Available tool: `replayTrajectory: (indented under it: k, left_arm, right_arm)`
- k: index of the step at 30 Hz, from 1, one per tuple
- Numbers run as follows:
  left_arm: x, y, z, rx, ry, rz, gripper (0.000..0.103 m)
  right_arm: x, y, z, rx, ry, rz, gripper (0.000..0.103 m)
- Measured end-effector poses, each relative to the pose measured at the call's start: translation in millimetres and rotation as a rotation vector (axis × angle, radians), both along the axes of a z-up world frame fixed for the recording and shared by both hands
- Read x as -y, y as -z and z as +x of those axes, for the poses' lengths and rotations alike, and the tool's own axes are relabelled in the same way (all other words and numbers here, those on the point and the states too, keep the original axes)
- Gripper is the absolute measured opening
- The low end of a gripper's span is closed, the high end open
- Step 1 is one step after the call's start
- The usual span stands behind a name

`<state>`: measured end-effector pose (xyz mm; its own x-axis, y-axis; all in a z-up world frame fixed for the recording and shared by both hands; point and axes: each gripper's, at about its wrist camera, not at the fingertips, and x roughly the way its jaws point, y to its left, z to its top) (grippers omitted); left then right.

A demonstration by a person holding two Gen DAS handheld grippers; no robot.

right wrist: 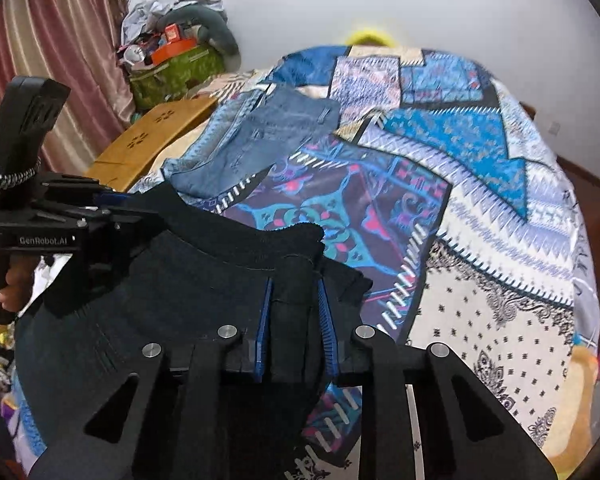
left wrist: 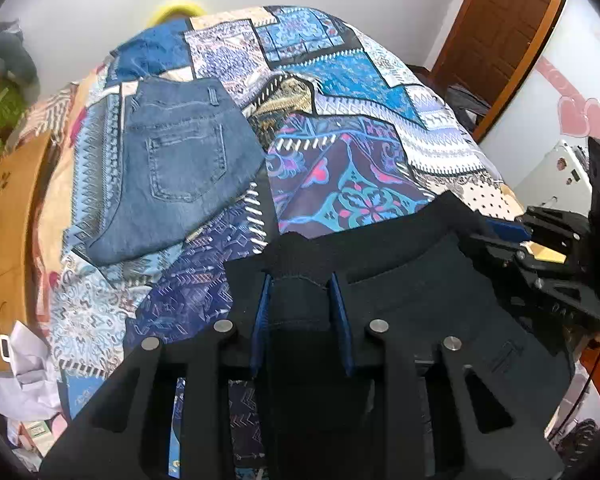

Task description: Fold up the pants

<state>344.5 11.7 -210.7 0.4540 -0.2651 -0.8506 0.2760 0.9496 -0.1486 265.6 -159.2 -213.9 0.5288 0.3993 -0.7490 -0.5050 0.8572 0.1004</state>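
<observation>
While the left wrist view looks along the bed, the left gripper point(left wrist: 300, 280) has its blue pads point(left wrist: 262, 312) closed in on a bunched fold of the black pants point(left wrist: 420, 300), pinched between them. Pants fabric spreads to the right, lifted above the patchwork bedspread point(left wrist: 340, 168). At the far right edge the right gripper point(left wrist: 548, 248) is seen side-on, gripping the same garment's other end. Folded blue jeans point(left wrist: 180, 168) lie flat on the bedspread further back, left, well apart from the black pair.

Right wrist view: right gripper point(right wrist: 294, 284) likewise narrowed onto a wad of black pants point(right wrist: 204, 276), fabric filling the gap between the blue pads point(right wrist: 265, 320). Garment hangs leftward to the left gripper point(right wrist: 112, 208). Jeans point(right wrist: 260, 136) beyond, near a wooden board point(right wrist: 152, 136) at the bed's left edge
</observation>
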Motion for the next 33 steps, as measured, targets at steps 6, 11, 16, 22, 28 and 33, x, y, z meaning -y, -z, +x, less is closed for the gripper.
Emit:
replayTrajectory:
  k: [6, 11, 16, 22, 28, 33]
  left_arm:
    - [2.4, 14.0, 5.0, -0.011, -0.025, 0.053, 0.033]
    - [-2.0, 4.3, 0.9, 0.023, -0.09, 0.087, 0.037]
    - [-1.6, -30.3, -21.9, 0.155, -0.104, 0.193, 0.037]
    - [-9.9, -61.2, -53.3, 0.22, -0.105, 0.168, 0.062]
    - [-13.5, -58.6, -80.2, 0.246, -0.125, 0.191, 0.084]
    - [-14.0, -36.0, -90.4, 0.172, -0.109, 0.177, 0.091]
  right_arm:
    - [-0.1, 6.9, 9.1, -0.036, 0.018, -0.004, 0.02]
    - [-4.4, -0.8, 6.5, -0.049, 0.044, -0.045, 0.021]
    - [0.7, -32.9, -11.1, 0.02, 0.077, -0.015, 0.022]
    - [6.4, -69.1, -39.2, 0.081, 0.096, 0.031, 0.055]
    - [7.5, -69.3, -61.5, 0.073, 0.098, 0.054, 0.073]
    - [15.3, -45.5, -69.8, -0.016, 0.135, 0.064, 0.078]
